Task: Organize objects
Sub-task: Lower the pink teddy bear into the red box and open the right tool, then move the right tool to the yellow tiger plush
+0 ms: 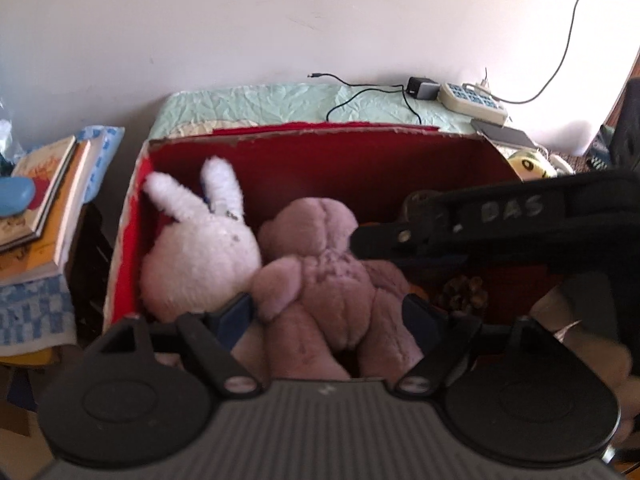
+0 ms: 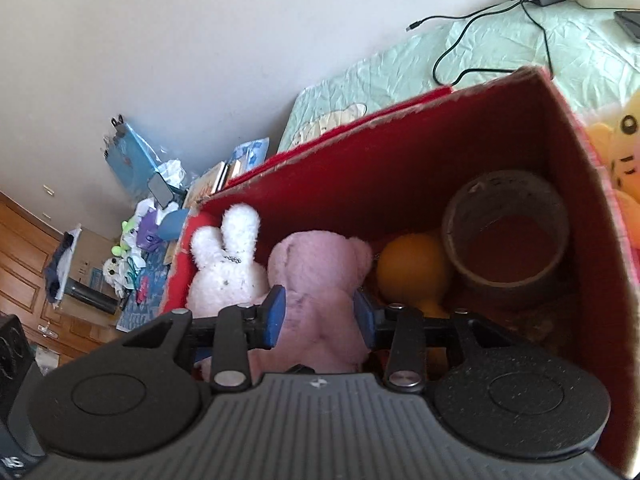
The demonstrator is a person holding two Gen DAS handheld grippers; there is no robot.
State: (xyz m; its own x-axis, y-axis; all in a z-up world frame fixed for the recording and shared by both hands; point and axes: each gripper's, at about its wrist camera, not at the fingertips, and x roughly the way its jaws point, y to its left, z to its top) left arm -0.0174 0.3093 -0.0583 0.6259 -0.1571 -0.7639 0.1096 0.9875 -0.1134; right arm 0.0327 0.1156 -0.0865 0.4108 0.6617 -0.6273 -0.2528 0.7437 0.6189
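Observation:
A red cardboard box (image 1: 320, 152) (image 2: 440, 136) holds a white plush rabbit (image 1: 196, 256) (image 2: 224, 276) at its left and a pink plush bear (image 1: 324, 276) (image 2: 316, 280) beside it. My left gripper (image 1: 328, 312) is open, its blue pads on either side of the bear's body above the box. My right gripper (image 2: 320, 312) is shut on the pink bear, its blue pads pressing both flanks; it also shows from the side in the left wrist view (image 1: 480, 220). An orange ball (image 2: 412, 268), a brown tape roll (image 2: 504, 236) and a pine cone (image 1: 460, 292) lie in the box's right part.
The box sits on a bed with a pale green quilt (image 1: 280, 100) (image 2: 500, 52). A power strip (image 1: 472, 98), charger and cable lie behind it. A yellow plush (image 2: 624, 160) lies right of the box. Stacked books (image 1: 44, 208) stand at left.

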